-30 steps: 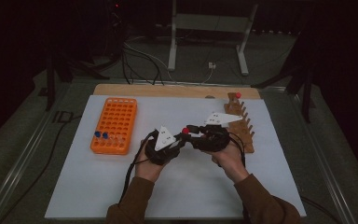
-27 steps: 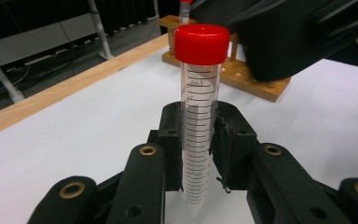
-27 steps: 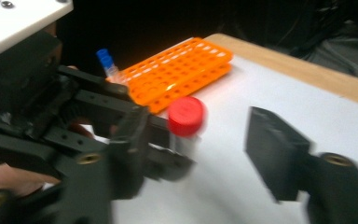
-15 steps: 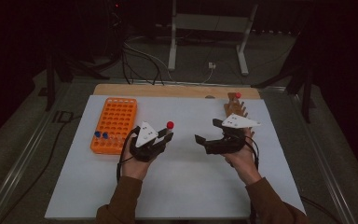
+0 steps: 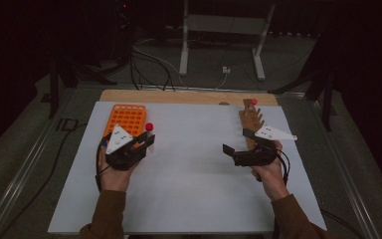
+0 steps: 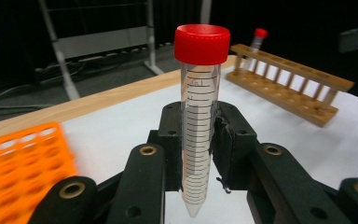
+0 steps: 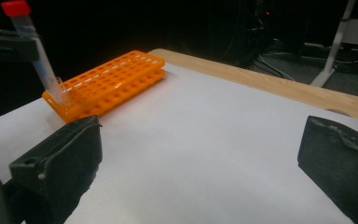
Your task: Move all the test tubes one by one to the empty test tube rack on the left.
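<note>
My left gripper [image 5: 148, 141] is shut on a clear, graduated tube with a red cap [image 6: 199, 112], held upright just right of the orange rack [image 5: 126, 121]. In the right gripper view that tube [image 7: 39, 60] hangs over the near corner of the orange rack [image 7: 109, 79]. Near the wooden rack [image 5: 252, 122] at the right, my right gripper [image 5: 236, 143] stands open with nothing between its jaws. One red-capped tube [image 5: 253, 102] stands at the wooden rack's far end, seen also in the left gripper view as a tube [image 6: 258, 39] in the wooden rack [image 6: 289, 79].
A white mat [image 5: 194, 174] covers the wooden table [image 5: 179, 96]. Beyond the table are a metal stand [image 5: 219, 30] and cables on the floor. A grey metal rail [image 5: 25, 164] runs along the left side.
My hands have moved apart: the left gripper carried the red-capped tube left to the orange rack, and the right gripper, now open, drew back right beside the wooden rack.
</note>
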